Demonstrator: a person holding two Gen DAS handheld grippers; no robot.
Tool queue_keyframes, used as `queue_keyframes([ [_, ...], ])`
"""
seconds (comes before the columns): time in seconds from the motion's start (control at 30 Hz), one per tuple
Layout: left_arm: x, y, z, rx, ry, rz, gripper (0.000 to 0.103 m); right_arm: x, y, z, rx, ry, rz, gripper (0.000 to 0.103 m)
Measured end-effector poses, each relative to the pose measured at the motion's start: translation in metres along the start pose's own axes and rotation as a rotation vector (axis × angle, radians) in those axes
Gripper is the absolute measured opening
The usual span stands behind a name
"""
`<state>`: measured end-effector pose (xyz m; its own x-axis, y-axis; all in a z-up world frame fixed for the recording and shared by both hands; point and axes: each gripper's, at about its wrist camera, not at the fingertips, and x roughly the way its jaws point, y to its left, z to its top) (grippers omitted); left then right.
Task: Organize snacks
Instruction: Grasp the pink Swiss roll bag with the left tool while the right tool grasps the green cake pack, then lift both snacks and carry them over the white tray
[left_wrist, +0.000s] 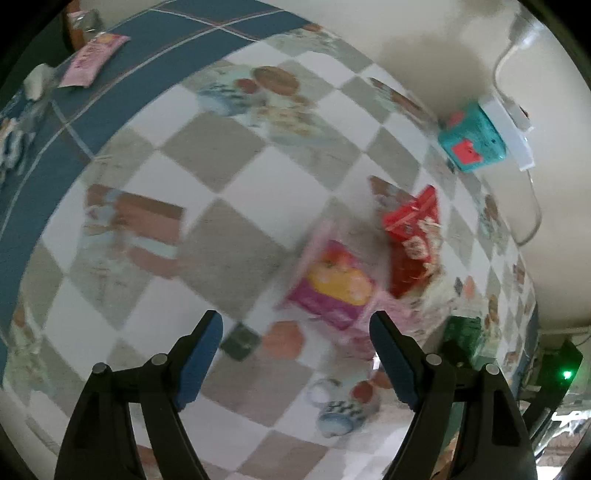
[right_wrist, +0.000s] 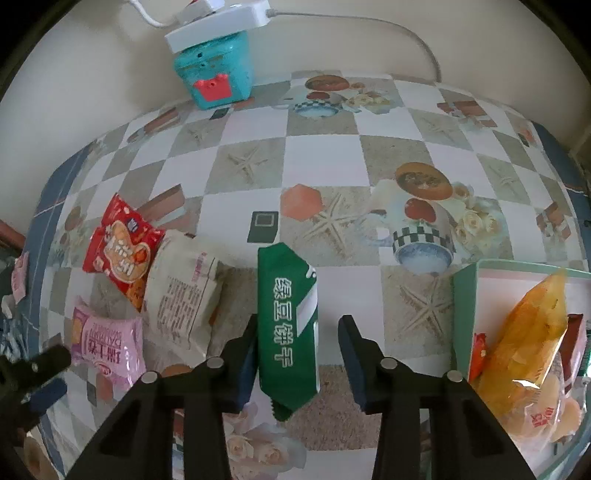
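A checkered surface (right_wrist: 258, 122) carries a box (right_wrist: 464, 306) of snacks at 3 o'clock and a red packet (right_wrist: 120, 245) at 9 o'clock. The right tool (right_wrist: 297, 350) gapes wide around a green packet (right_wrist: 290, 321), its left pad touching; the left tool (left_wrist: 295, 356) hangs wide above a blurred pink packet (left_wrist: 332, 284)

Left gripper (left_wrist: 297, 354): jaws spread wide, nothing held between the blue pads (left_wrist: 199, 363). It is held above the tablecloth (left_wrist: 229, 177), pointing down at it; the left wrist view is motion-blurred.

Right gripper (right_wrist: 297, 360): jaws parted, poised low over the tablecloth. The green packet (right_wrist: 290, 325) is straddled by the fingers; the left pad (right_wrist: 247, 360) lies against the packet's edge, the right pad is apart from it. Left gripper's tip is seen at the lower left of the right wrist view.
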<state>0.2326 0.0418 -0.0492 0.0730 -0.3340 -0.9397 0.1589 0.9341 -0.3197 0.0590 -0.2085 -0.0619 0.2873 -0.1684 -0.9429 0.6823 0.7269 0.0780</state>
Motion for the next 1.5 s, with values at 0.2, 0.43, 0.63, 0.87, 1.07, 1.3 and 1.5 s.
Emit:
queue_keyframes([
  [0.2,0.021,-0.037,-0.012,-0.066,0.01,-0.029,0.082,-0.003,-0.003,-0.005,-0.017,0.004,-0.004,0.039],
  [0.43,0.041,-0.066,-0.019,-0.038,-0.089,0.054,0.082,-0.003,-0.008,-0.006,-0.018,0.008,0.003,0.039],
  [0.63,0.051,-0.085,-0.019,0.042,-0.122,0.147,0.082,0.0,-0.005,-0.011,-0.041,0.01,-0.002,0.039],
  [0.87,0.053,-0.084,-0.016,0.037,-0.123,0.185,0.049,-0.006,-0.009,-0.021,-0.042,-0.005,-0.012,0.032],
  [1.07,0.043,-0.058,-0.026,-0.025,-0.07,0.134,0.043,-0.013,-0.014,-0.038,-0.031,0.0,-0.019,0.026],
  [1.3,0.022,-0.033,-0.06,-0.044,-0.008,0.148,0.042,-0.031,-0.019,-0.071,0.003,0.008,0.014,0.026],
  [1.5,0.003,-0.028,-0.089,-0.034,-0.005,0.164,0.042,-0.064,-0.028,-0.092,0.023,-0.03,0.045,0.026],
])
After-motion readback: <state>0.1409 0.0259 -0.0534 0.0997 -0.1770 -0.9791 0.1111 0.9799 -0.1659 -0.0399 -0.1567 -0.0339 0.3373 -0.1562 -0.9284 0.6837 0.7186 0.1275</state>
